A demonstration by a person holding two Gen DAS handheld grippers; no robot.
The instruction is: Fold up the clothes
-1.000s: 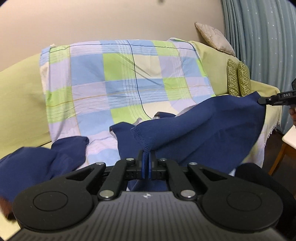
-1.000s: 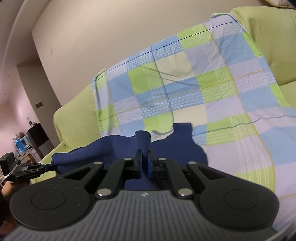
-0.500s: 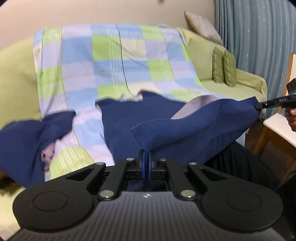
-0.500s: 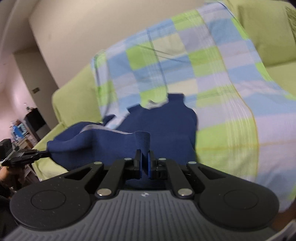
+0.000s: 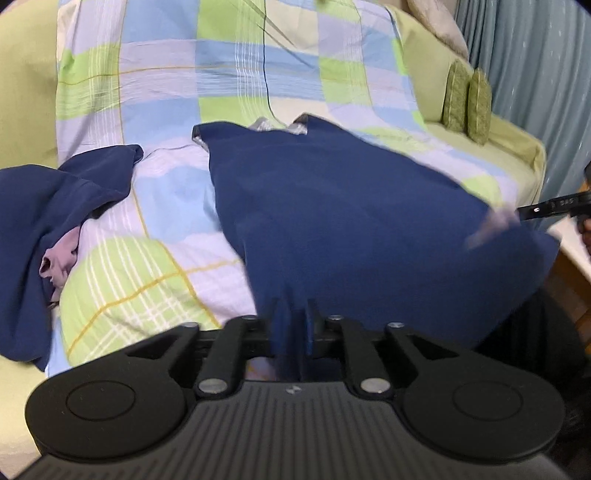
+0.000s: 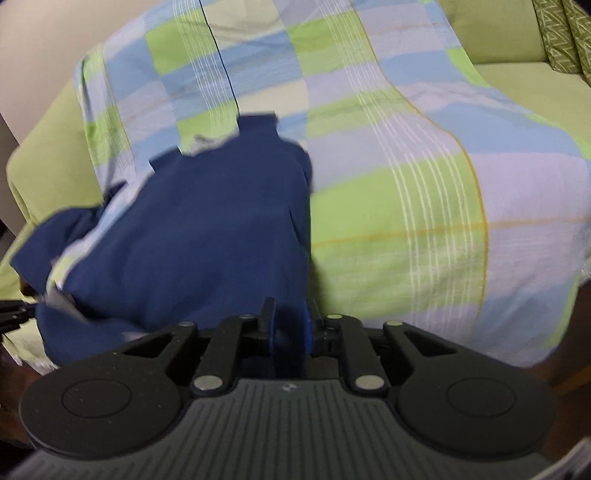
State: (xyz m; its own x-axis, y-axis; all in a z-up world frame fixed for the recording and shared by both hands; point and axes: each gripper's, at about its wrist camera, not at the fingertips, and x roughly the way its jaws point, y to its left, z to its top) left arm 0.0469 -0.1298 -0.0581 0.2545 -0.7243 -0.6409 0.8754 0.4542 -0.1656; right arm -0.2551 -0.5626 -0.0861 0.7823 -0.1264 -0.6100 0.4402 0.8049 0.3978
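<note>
left gripper [image 5: 291, 317]: fingers parted a little, with the navy cloth's near edge lying between them; motion blur hides whether the pads press it, so i cannot tell if it is held.
right gripper [image 6: 286, 323]: fingers likewise slightly apart, navy fabric between them, blurred; i cannot tell if it is pinched. from the left wrist view its tip shows at the far right corner of the cloth.
navy garment [image 5: 351, 206]: spread on the checked sheet, neckline end toward the sofa back, hem end nearest the grippers and hanging off the sheet's front edge.
checked sheet [image 5: 229, 74]: blue, green and lilac squares, draped over the sofa's seat and back.
second navy cloth [image 5: 44, 214]: bunched on the sheet to the left of the garment, apart from it, a bit of lilac fabric [image 5: 61, 258] tucked in it.
sofa [image 6: 517, 33]: green, under the sheet.
green cushions [image 5: 467, 101]: two, upright, right of the sheet.
curtain [image 5: 535, 74]: blue-grey, beyond the cushions.
</note>
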